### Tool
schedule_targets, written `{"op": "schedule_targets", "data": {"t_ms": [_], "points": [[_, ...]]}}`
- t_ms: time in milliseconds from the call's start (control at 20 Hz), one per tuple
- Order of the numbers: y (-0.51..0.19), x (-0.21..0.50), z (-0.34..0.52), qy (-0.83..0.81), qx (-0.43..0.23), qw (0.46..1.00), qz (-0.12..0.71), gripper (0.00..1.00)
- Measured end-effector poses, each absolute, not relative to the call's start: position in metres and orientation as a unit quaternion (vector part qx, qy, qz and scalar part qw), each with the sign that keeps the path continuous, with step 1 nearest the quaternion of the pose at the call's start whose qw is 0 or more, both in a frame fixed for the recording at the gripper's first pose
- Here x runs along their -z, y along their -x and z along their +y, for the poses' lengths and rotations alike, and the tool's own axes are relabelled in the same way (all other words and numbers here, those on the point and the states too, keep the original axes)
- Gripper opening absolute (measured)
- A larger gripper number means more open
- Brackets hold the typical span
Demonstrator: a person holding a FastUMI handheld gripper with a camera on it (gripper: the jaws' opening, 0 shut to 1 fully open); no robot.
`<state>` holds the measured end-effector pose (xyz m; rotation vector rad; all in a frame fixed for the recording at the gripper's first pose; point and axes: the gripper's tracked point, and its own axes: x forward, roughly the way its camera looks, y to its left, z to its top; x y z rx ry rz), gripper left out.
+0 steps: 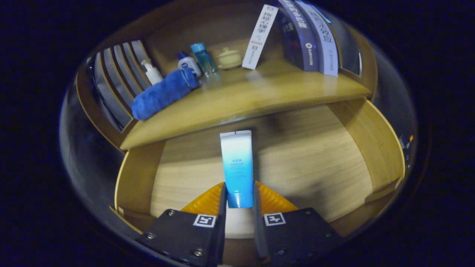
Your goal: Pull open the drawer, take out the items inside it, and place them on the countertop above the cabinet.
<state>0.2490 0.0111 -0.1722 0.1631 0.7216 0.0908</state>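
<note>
A blue-and-white tube [236, 167] is clamped between my fingers, its flat crimped end pointing away from me. My gripper [239, 198] is shut on its lower, darker blue part. The tube hangs over the open wooden drawer [315, 163], whose pale floor shows on both sides of it. Beyond and above the drawer runs the wooden countertop [267, 96]. On the countertop lie a rolled blue towel [163, 94], a white pump bottle [153, 72], a small white bottle with a blue cap [188, 63] and a clear blue bottle [203, 58].
A small cream lidded pot [229, 58] stands at the back of the countertop. A white book [259, 37] leans beside several upright books [311, 37] to the right. A slatted panel [115, 78] bounds the counter's left end. The drawer's side walls [374, 137] rise on either side.
</note>
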Motion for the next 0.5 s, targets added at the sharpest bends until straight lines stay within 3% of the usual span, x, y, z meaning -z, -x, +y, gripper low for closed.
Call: {"op": "schedule_targets", "data": {"t_ms": [500], "points": [[-0.228, 0.059, 0.017, -0.118, -0.111, 0.969, 0.188, 0.33]]}}
